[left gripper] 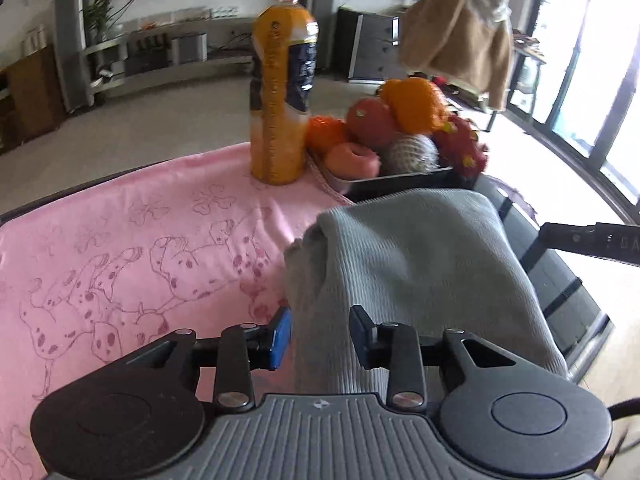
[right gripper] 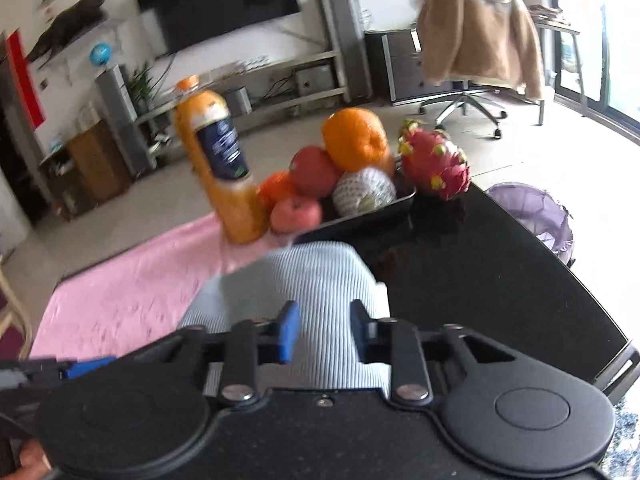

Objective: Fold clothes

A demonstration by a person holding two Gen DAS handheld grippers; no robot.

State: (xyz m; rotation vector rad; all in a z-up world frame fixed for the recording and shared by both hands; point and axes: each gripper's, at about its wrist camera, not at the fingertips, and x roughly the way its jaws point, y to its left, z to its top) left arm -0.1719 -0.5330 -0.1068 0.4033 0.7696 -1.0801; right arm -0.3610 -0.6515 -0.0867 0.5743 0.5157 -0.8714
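Observation:
A grey ribbed knit garment (left gripper: 420, 264) lies bunched in a hump across the pink cloth and the black table top. In the left wrist view my left gripper (left gripper: 320, 336) hangs over its near left edge. The jaws stand apart with the knit showing between them, and the pads do not visibly pinch it. In the right wrist view the same garment (right gripper: 308, 276) fills the narrow gap of my right gripper (right gripper: 325, 332), whose blue pads (right gripper: 290, 332) sit against the knit. That view is blurred.
A pink patterned cloth (left gripper: 120, 248) covers the left of the black table (right gripper: 480, 280). Behind the garment stand an orange juice bottle (left gripper: 282, 92) and a dark tray of fruit (left gripper: 400, 180). A tan jacket hangs on an office chair (right gripper: 476, 28). A purple basket (right gripper: 532, 212) sits on the floor.

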